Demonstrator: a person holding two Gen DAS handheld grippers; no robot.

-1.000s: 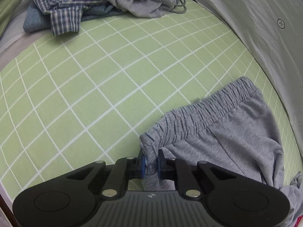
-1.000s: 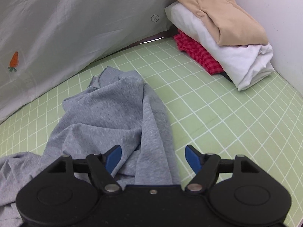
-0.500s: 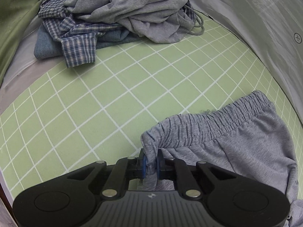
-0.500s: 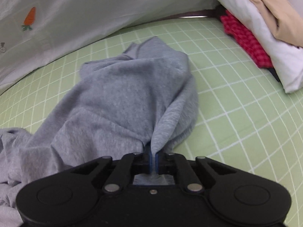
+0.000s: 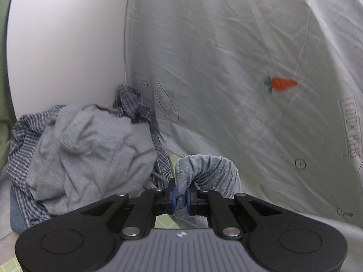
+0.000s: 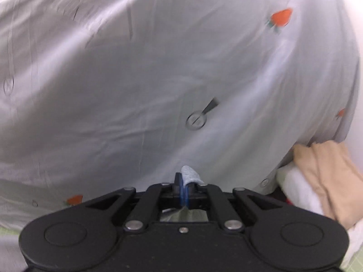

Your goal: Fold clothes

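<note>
With the left gripper (image 5: 180,196) clamped on the ribbed elastic waistband of the soft grey jersey trousers (image 5: 205,170) and the right gripper (image 6: 183,189) pinching another edge at twelve o'clock, the garment looks lifted for spreading; next, lay it flat.

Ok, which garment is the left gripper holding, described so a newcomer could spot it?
Start at the pale sheet with the orange carrot. Below it, the left gripper is shut on grey sweatpants. Their ribbed, gathered waistband sets them apart from the smooth grey top on the pile beside them.
</note>
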